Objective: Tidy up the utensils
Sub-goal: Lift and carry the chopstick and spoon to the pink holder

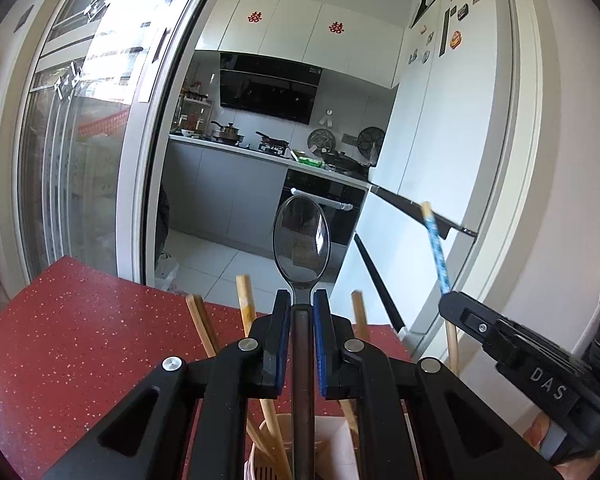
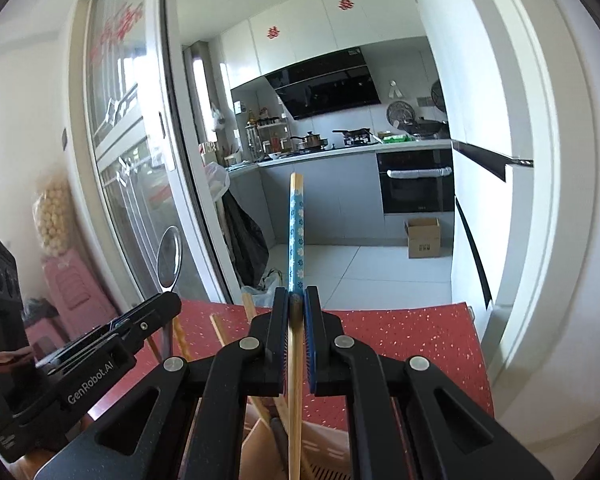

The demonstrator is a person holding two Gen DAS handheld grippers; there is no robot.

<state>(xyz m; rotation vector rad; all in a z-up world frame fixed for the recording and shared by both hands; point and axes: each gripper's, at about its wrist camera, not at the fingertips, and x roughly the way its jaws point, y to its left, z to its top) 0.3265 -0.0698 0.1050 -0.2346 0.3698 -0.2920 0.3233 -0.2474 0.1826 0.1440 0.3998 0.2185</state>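
Note:
My left gripper (image 1: 302,300) is shut on the handle of a metal spoon (image 1: 301,240), which stands upright with its bowl up; the spoon also shows in the right wrist view (image 2: 169,258). My right gripper (image 2: 296,298) is shut on a wooden chopstick with a blue flowered top (image 2: 296,224), also upright; it shows in the left wrist view (image 1: 436,248) to the right of the spoon. Both utensils reach down into a pale utensil holder (image 1: 340,444) on the red speckled table (image 1: 80,344), among several plain wooden chopsticks (image 1: 246,304). The holder also shows in the right wrist view (image 2: 320,448).
A glass sliding door (image 1: 100,140) stands at the left, and the kitchen with counter and oven (image 1: 324,208) lies beyond the table's far edge. A white fridge (image 1: 440,120) is at the right. A cardboard box (image 2: 423,238) sits on the kitchen floor.

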